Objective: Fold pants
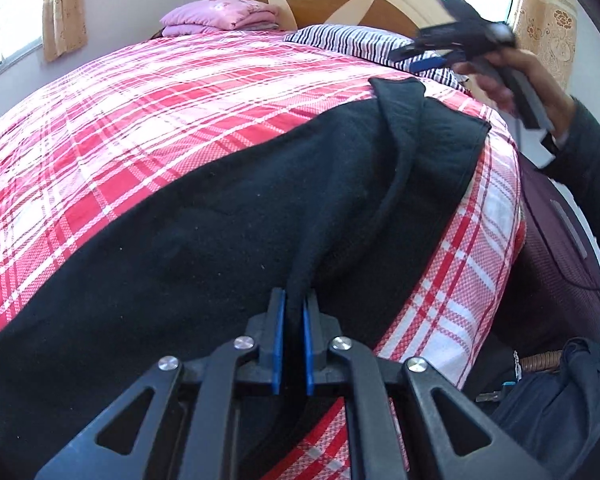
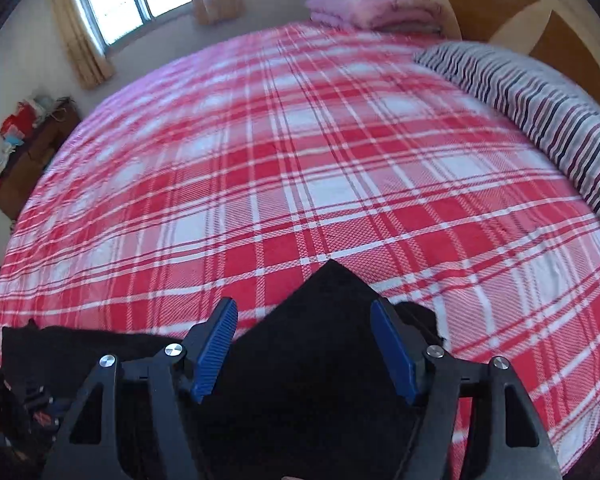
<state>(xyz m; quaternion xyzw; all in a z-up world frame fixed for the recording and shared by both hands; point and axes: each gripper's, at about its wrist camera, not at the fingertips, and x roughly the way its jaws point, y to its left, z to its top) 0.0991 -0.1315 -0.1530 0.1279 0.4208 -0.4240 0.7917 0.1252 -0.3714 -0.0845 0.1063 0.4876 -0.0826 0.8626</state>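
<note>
On the plaid bed (image 2: pixel 300 160), left gripper (image 1: pixel 294 308) pinches black pants (image 1: pixel 220 220)

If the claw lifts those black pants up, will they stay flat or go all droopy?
Probably droopy: the black pants already bunch into a soft ridge where the left claw pinches them. They look thick and fuzzy, so likely not slippery. The rest would probably drag along the plaid bedsheet.

black pants (image 1: pixel 204 216) lie spread across the plaid bed
</note>
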